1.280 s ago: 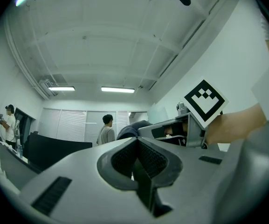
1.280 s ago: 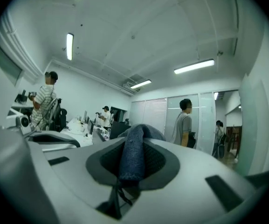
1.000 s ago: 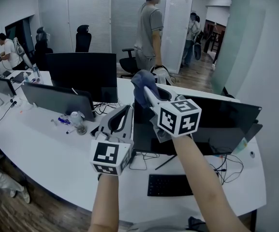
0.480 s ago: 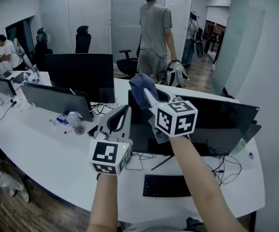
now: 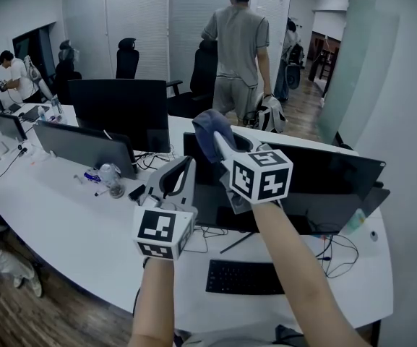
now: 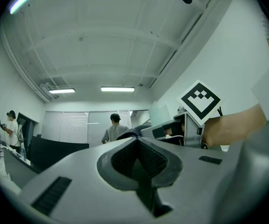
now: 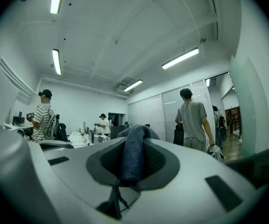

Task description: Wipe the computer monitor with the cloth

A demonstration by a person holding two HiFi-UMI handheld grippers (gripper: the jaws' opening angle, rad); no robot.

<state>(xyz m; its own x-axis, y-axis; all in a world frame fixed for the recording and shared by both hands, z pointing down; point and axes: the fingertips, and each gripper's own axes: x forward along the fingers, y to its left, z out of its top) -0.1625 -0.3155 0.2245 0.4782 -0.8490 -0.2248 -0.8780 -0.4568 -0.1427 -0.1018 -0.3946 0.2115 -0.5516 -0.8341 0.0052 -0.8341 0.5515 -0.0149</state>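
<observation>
Just before the monitor (image 5: pixel 324 183) a keyboard (image 5: pixel 244 277) lies on the white desk (image 5: pixel 78 230). The left gripper (image 5: pixel 181 170), jaws together on nothing, is near the monitor's left edge. The right gripper (image 5: pixel 219 142) is clamped on the blue cloth (image 5: pixel 209 127) at the monitor's upper left corner, almost as one second ago. Behind the monitor, the standing person (image 5: pixel 241 42) has turned the back and moved further off.

No readable text, label or number — only wordless square markers (image 5: pixel 157 229).
</observation>
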